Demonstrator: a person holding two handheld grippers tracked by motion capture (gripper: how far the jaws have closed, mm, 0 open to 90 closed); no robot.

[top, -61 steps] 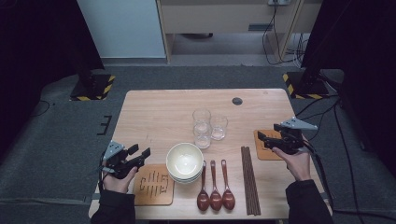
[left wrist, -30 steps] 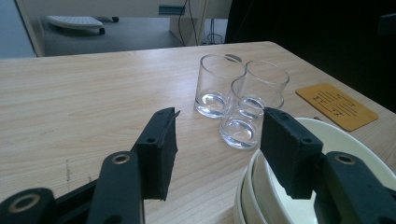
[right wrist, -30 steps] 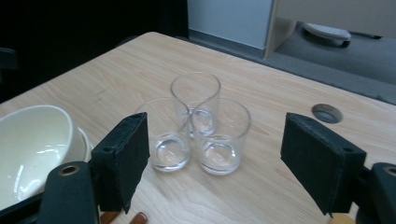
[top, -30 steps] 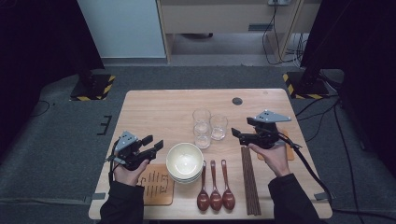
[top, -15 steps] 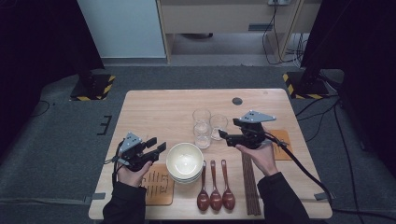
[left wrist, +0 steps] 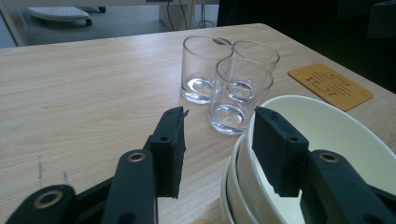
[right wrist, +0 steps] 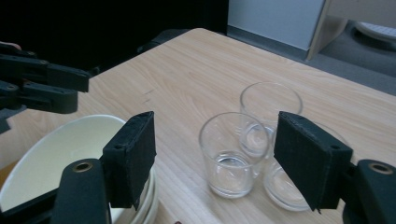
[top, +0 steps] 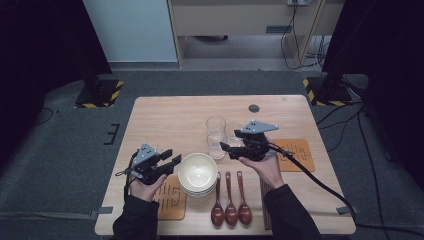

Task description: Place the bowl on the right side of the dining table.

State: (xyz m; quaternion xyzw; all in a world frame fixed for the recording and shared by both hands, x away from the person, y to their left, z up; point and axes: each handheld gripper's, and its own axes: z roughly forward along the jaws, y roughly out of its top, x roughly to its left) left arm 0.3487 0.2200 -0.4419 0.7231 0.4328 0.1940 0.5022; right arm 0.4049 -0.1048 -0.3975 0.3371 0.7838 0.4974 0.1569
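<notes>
Only unreadable markings on orange coaster (top: 296, 153)

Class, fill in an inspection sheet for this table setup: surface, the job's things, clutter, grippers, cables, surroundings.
Surface: wooden table, no spills seen.
Job's things: stacked bowls; three glasses clustered together.
Clutter: three spoons, two orange coasters, chopsticks partly hidden.
Grippers: left gripper open, jaws astride the bowl rim, just been closing; right gripper open, nearing the glasses, jaws narrowing a little.
Cables: black cable trails across the right edge.
Surroundings: grey floor, striped stand bases.
</notes>
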